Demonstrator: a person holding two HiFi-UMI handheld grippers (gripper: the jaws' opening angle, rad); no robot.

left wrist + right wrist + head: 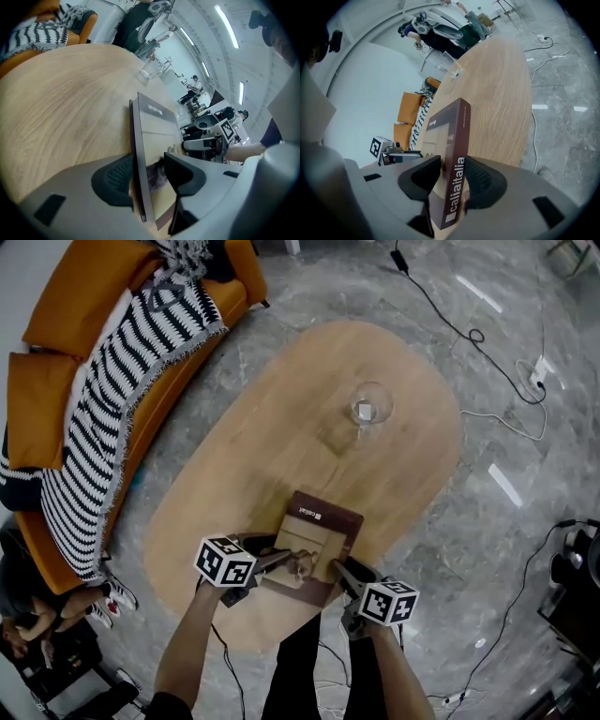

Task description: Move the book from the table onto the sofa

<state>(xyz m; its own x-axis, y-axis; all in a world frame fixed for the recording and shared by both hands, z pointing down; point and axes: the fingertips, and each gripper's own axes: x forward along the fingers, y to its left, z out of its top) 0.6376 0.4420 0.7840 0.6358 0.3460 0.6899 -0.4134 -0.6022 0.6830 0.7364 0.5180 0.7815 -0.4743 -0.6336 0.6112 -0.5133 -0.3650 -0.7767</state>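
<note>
A brown and tan book [317,531] lies flat on the oval wooden table [281,418], close to its near edge. My left gripper [281,560] is at the book's near left corner and my right gripper [338,570] at its near right corner. In the left gripper view the book's edge [140,140] runs between the jaws of the left gripper [147,176]; the upper pad stands a little off the cover. The right gripper [452,180] straddles the book's spine [457,145], with a thin gap on one side. Both are open. The orange sofa [70,306] stands at the far left.
A black and white striped blanket [122,390] covers much of the sofa seat. An empty glass [370,407] stands on the table beyond the book. Cables [487,343] trail over the marble floor at the right. A seated person [28,615] is at the lower left.
</note>
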